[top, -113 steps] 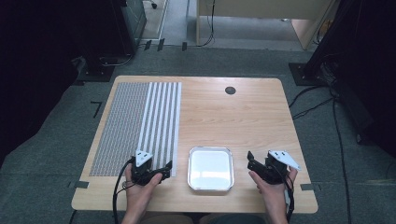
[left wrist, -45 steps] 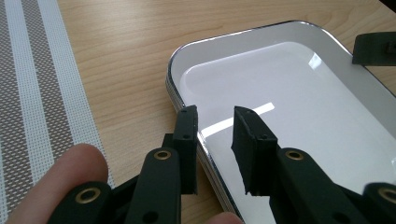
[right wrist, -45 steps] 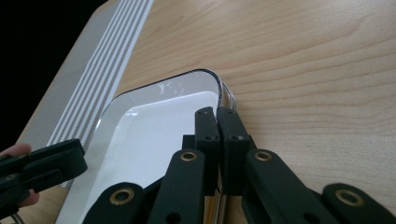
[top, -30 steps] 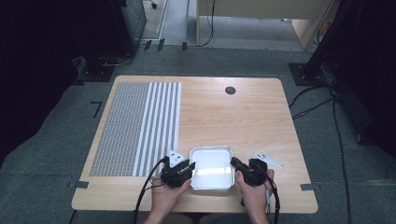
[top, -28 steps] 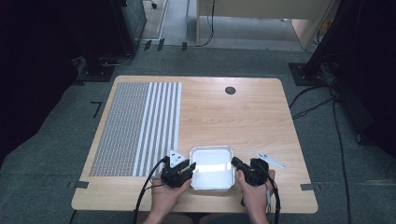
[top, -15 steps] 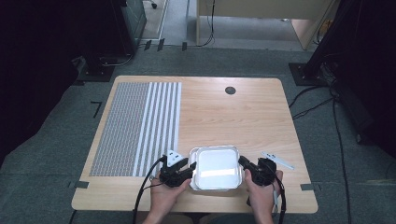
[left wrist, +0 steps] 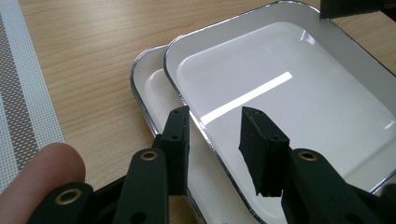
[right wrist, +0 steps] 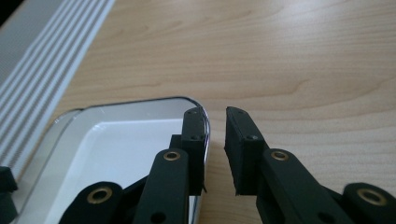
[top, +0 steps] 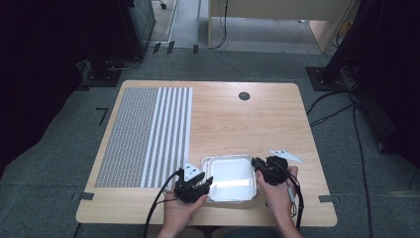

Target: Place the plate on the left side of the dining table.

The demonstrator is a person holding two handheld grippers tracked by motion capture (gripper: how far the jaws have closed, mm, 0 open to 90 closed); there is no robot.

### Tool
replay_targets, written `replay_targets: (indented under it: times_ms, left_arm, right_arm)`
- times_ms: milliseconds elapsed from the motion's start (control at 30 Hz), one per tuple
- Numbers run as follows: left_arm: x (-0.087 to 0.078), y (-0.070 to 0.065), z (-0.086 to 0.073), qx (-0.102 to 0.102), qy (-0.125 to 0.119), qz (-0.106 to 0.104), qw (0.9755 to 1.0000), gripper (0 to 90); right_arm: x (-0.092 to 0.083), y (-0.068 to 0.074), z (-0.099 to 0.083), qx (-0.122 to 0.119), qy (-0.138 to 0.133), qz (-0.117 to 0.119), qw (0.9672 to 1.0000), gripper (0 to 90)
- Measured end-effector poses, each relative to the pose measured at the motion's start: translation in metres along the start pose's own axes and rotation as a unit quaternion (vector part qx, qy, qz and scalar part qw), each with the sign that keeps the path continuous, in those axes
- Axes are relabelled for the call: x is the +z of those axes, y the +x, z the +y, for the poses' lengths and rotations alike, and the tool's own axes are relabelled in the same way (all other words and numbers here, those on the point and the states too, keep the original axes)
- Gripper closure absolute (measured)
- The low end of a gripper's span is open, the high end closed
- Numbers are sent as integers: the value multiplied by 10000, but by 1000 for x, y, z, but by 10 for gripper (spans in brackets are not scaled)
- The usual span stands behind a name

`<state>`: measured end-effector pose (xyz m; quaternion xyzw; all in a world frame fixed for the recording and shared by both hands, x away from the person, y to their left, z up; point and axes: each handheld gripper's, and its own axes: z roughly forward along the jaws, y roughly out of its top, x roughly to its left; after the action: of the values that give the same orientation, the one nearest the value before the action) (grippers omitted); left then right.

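Holding a gripper in each hand at the near edge of the table (top: 277, 114), you have both tools set against a pair of stacked white trays.

Left gripper (top: 198, 184): its jaws stand apart and have just been closing a little. In the left gripper view they straddle the near-left rim of the upper tray (left wrist: 299, 102); one jaw sits over the lower tray's floor outside that rim, the other over the upper tray's floor. Neither pad can be seen pressing on the rim. A fingertip (left wrist: 42, 172) shows at the lower left of that view.

Right gripper (top: 265, 171): its jaws stand a narrow gap apart and have just been opening. In the right gripper view the tray's rounded rim (right wrist: 205, 122) passes right beside the inner jaw, and the outer jaw is over bare wood. The rim is not clamped.

Upper tray: it lies askew on the lower tray (left wrist: 154, 88), shifted so that a strip of the lower one shows along its left side. Both trays sit between your hands, close to the near edge.

Farther out, a grey and white striped mat (top: 148, 134) covers the left part of the table. A round dark grommet (top: 244, 95) sits near the far edge.
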<state>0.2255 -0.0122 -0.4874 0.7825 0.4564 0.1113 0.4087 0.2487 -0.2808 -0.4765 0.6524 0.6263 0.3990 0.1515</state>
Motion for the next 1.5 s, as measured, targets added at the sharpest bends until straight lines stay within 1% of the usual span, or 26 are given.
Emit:
replay_targets:
  times_ms: [67,133,267,333,367,400,433,500,533,567,600,633,700,800,900,933,967,1000,1067,1133,1167,1233,1300,1400,1467,1500]
  left_arm:
    - [1,0,-1,12,5,42,10000,638]
    - [3,-1,-3,-15,25,45,10000,638]
    - [5,-2,-4,-13,62,40,10000,638]
    - [6,-2,-4,-28,79,54,10000,638]
    - [7,-1,-5,-50,87,47,9999,644]
    - [7,-1,-5,-50,87,47,9999,645]
    - [7,-2,-5,-52,94,44,9999,645]
    - [8,-3,-6,-24,85,125,9999,665]
    - [9,-4,-6,0,102,134,9999,673]
    - [9,-4,-6,-2,110,125,9999,673]
    - [9,-4,-7,-5,87,132,9999,668]
    - [9,-4,-6,-43,50,85,9999,663]
    - [7,-3,-5,-84,12,3,10000,634]
    - [7,-3,-5,-91,-2,-29,10000,622]
    - [6,-3,-5,-151,-17,-67,9999,637]
    - [6,-4,-5,-161,-35,-47,9999,661]
    - [6,-6,-5,-139,-47,40,9999,713]
    - [6,-8,-5,-145,-61,98,9998,733]
    - [6,-7,-5,-174,-56,92,9998,745]
    - [5,-6,-4,-255,-49,57,9996,755]
    - [5,-5,-3,-309,-68,59,9995,770]
    - [3,-4,-1,-382,-69,56,9992,788]
    - [1,-2,1,-480,-89,34,9988,794]
    - [-3,1,5,-541,-118,63,9984,812]
    - [-5,2,6,-476,-120,150,9987,818]
    - [-6,2,7,-389,-108,212,9990,818]
  right_arm:
    - [0,2,-5,-30,52,-44,10000,780]
    - [-3,3,-10,-54,36,-66,10000,772]
    - [-6,3,-16,17,83,-36,10000,773]
    - [-6,5,-20,-15,140,-31,9999,773]
    - [-2,7,-23,-37,237,-14,9997,773]
    - [-2,7,-23,-37,237,-14,9997,773]
    - [-1,7,-24,-6,195,44,9998,787]
    - [0,8,-25,133,172,62,9997,834]
    - [-1,7,-24,247,181,99,9995,841]
    - [-1,5,-24,443,190,166,9987,843]
    - [-1,2,-25,669,194,264,9972,850]
    - [0,-3,-25,877,178,341,9954,861]
    - [0,-10,-25,1184,189,462,9917,867]
    - [-1,-12,-26,1282,150,493,9904,870]
    - [-2,-11,-27,1353,107,464,9897,871]
    - [-2,-10,-27,1366,76,459,9895,870]
    - [-3,-10,-28,1391,53,475,9891,869]
    - [-3,-9,-29,1424,42,485,9886,868]
    - [-4,-8,-29,1417,20,478,9888,867]
    - [-6,-8,-28,1416,8,492,9887,866]
    - [-8,-6,-29,1355,-34,461,9897,869]
    - [-10,-3,-29,1293,-80,438,9906,870]
    - [-11,-1,-28,1282,-82,445,9907,871]
    - [-13,4,-27,1169,-128,433,9921,874]
    - [-14,7,-26,1135,-129,441,9925,875]
    - [-14,9,-25,1119,-128,449,9926,876]
